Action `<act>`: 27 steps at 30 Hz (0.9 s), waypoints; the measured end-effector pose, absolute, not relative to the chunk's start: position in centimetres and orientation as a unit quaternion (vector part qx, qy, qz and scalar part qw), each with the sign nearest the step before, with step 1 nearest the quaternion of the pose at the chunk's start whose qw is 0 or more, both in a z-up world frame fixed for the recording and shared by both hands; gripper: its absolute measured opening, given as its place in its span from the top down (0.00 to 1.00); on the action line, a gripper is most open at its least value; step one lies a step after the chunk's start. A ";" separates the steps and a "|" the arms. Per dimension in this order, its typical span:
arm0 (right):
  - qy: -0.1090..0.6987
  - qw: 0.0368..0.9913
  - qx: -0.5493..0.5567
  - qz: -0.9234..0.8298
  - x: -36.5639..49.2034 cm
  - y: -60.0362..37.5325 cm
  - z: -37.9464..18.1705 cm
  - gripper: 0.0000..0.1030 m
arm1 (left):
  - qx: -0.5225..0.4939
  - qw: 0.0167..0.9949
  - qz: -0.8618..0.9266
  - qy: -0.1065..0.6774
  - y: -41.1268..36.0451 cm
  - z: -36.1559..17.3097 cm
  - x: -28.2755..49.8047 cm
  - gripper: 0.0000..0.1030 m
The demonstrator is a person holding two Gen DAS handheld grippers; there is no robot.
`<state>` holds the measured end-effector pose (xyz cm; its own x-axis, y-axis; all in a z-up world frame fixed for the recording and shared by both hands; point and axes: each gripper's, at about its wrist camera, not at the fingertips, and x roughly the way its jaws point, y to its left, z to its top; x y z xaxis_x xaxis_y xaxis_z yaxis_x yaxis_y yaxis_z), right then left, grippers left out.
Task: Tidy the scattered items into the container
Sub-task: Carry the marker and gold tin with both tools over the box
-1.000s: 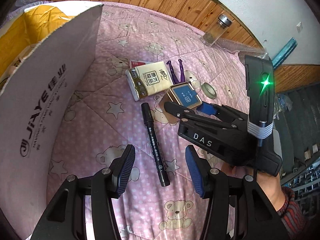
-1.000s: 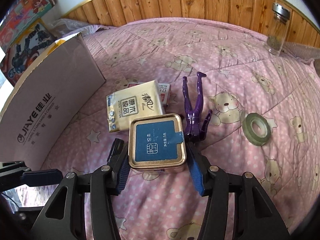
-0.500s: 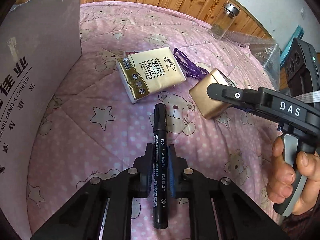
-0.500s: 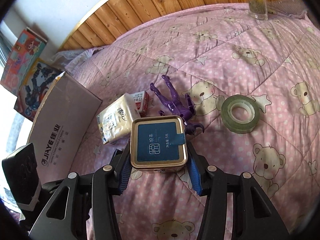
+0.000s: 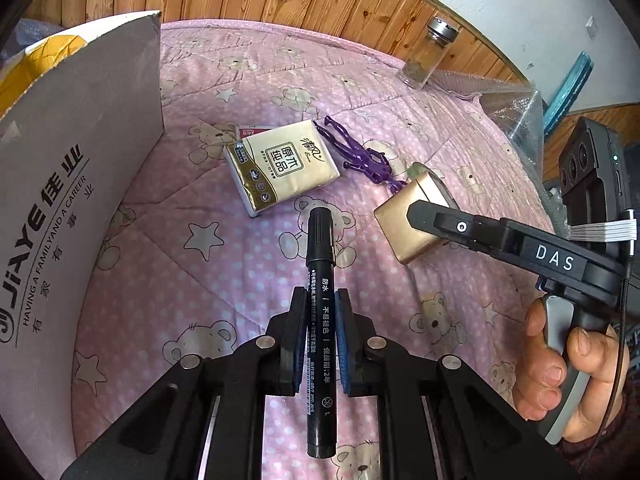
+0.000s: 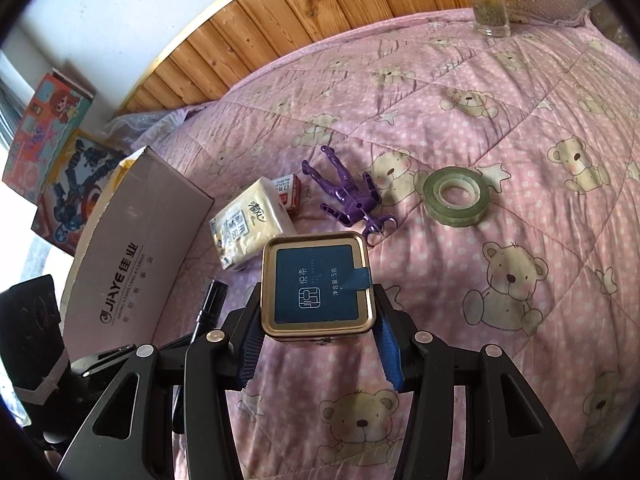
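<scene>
A: Left gripper (image 5: 320,344)?
B: My jaws are clamped on the black marker (image 5: 320,280), low over the bed (image 5: 400,120); its long axis runs straight ahead, cap forward.
A: Right gripper (image 6: 316,344)?
B: Level, squeezing the gold tin (image 6: 318,292), blue lid up, probably lifted; box (image 6: 132,264) sits left.
</scene>
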<state>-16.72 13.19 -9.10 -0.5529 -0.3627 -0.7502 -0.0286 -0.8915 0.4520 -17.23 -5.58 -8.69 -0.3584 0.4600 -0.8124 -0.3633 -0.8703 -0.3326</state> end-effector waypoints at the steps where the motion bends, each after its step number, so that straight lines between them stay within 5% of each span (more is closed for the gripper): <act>1: -0.211 0.097 0.461 -0.856 -16.4 13.0 -8.9 0.50 | -0.506 0.251 0.824 -0.049 -5.7 -8.4 -17.1 0.86; 27: -0.176 0.097 0.437 -0.877 -8.0 6.5 -4.0 0.50 | -0.440 0.268 0.853 -0.086 -10.6 -1.2 -10.3 0.86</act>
